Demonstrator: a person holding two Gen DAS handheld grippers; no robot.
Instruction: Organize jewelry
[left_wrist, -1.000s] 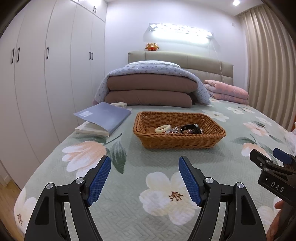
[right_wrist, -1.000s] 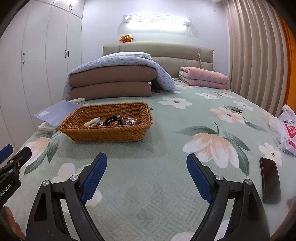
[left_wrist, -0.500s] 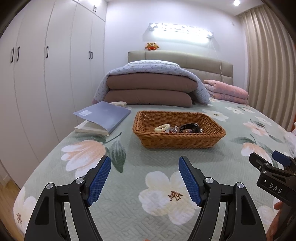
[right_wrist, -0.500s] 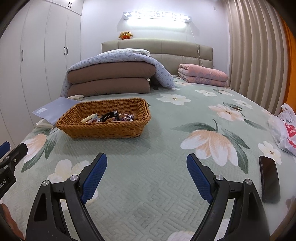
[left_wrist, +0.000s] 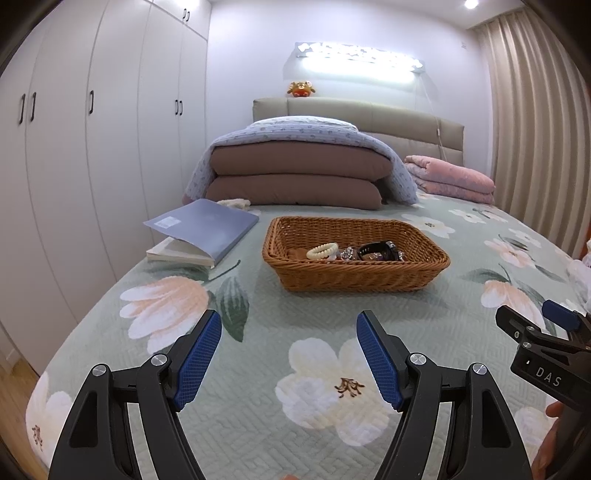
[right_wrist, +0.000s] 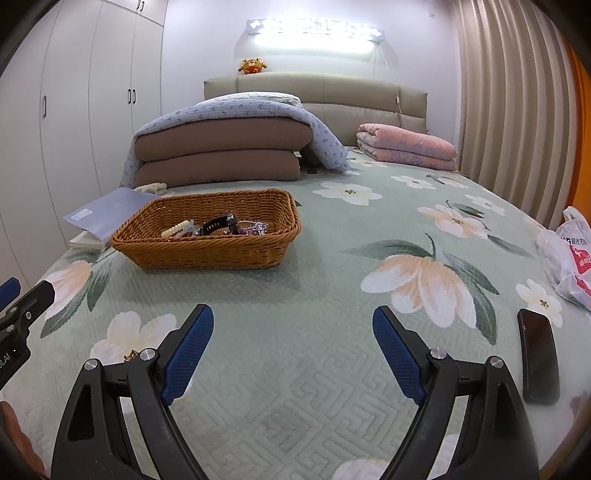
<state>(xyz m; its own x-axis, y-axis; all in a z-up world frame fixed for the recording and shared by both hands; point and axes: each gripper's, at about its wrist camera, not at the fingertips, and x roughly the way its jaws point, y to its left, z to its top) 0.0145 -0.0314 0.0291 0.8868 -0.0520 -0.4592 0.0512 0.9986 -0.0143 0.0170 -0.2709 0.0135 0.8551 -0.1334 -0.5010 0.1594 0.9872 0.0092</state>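
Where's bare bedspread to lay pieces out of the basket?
The widest free patch lies between the basket and the two open claws, left claw and right claw. Another runs right of the basket toward the phone and plastic bag. Left is crowded by the book.

Left gripper (left_wrist: 289, 353) and right gripper (right_wrist: 293, 349): jaws apart, empty.

A brown wicker basket (left_wrist: 354, 271) sits flat on the bed. Inside lie a cream beaded bracelet (left_wrist: 322, 251), a black watch (left_wrist: 378, 249) and tangled sparkly pieces.
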